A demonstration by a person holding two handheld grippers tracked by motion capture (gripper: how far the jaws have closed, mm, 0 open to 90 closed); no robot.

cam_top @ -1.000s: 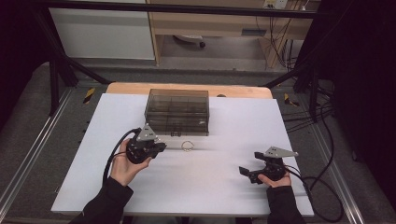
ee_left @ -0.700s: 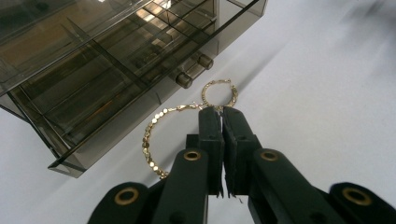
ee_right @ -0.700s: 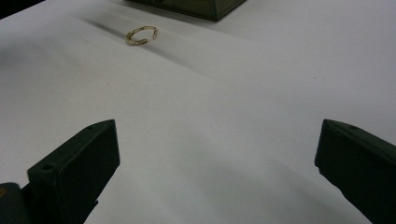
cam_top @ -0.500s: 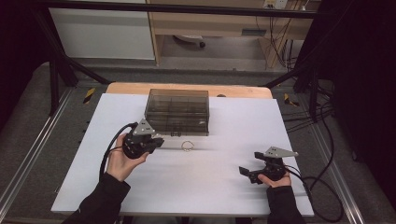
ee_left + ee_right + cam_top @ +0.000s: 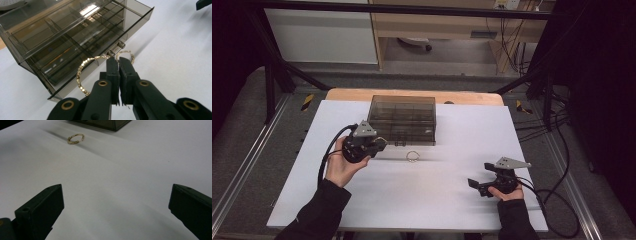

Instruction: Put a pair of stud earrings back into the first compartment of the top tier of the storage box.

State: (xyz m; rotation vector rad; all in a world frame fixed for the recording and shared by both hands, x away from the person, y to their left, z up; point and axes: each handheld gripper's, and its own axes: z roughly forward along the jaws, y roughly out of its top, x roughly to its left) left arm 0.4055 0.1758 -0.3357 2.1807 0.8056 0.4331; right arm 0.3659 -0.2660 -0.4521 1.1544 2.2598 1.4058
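Left gripper [image 5: 379,145] sits up near the front-left corner of the smoked plastic organizer box [image 5: 402,119], jaws pointing toward the box w/ the grey plate on top; the left hand [image 5: 343,165] cups it from below and behind, forearm in a dark sleeve coming in diagonally from the bottom-left. In the left gripper view its jaws are pressed nearly together, pinching a gold beaded hoop [image 5: 83,75] by its upper end, so the hoop hangs out to the left of the jaws, in front of the box's compartments. A second gold hoop [image 5: 126,55] lies flat on the white table [image 5: 447,200] just past the jaw tips, beside the box's small front knob [image 5: 121,45]; in the high view it's the ring [image 5: 413,156] just in front of the box, btwn the two hands. Right gripper [image 5: 478,186] rests low on the table at the front right, well apart from box and ring, right hand [image 5: 509,192] wrapped under it, wrist straight, jaws pointing left. The right gripper view shows those jaws spread wide w/ nothing btwn them, and the ring [image 5: 75,138] far ahead on the sheet.
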